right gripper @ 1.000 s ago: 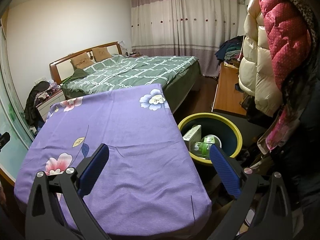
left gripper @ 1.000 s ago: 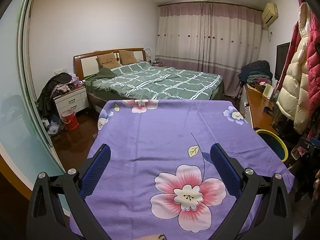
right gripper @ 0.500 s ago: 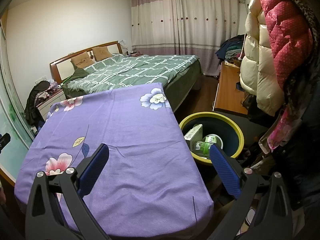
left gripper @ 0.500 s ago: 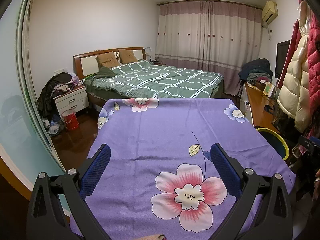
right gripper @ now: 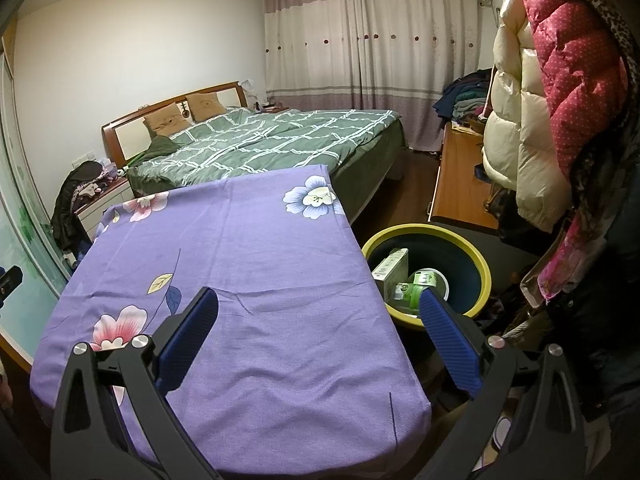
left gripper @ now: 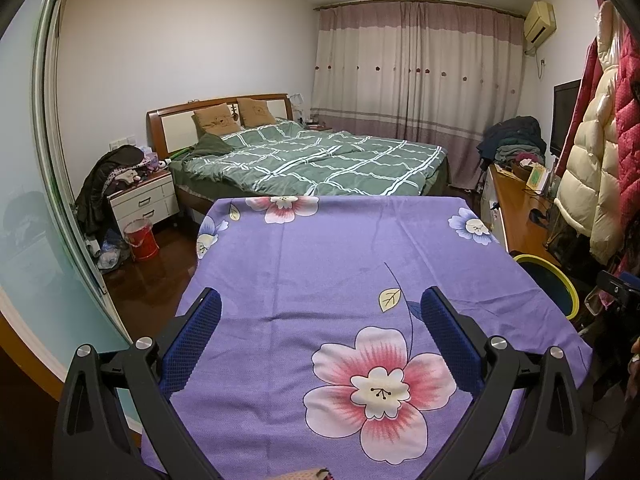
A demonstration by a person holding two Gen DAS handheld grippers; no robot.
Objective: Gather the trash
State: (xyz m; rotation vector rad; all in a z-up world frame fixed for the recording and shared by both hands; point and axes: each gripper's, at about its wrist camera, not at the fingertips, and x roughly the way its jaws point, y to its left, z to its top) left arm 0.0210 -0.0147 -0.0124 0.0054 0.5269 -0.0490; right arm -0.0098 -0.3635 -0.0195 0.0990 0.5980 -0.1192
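The trash sits in the bin [right gripper: 478, 270], a dark tub with a yellow rim, on the floor just beside the right edge of the table. Inside it, three pieces show: one white carton [right gripper: 391, 268] leaning against the near wall, one green-labelled container [right gripper: 409, 292] below it, and one white round cup [right gripper: 433, 280] next to that. The right gripper [right gripper: 318, 322] hangs above the table's right corner, its two blue fingers spread wide with nothing between them; its right finger [right gripper: 448, 340] overlaps the bin's near rim in the right wrist view, the trash showing just left of its tip. The left gripper [left gripper: 318, 332] hovers over the middle of the table, also spread wide and empty, with the bin's yellow rim [left gripper: 570, 292] peeking out well to its right past the table edge. The tablecloth [left gripper: 320, 248] is purple with flower prints and nothing lies on it. Beyond the table stands one bed [left gripper: 320, 164] with a green checked cover and two brown pillows [left gripper: 234, 118]. One red bucket [left gripper: 140, 238] stands by the nightstand [left gripper: 146, 200].
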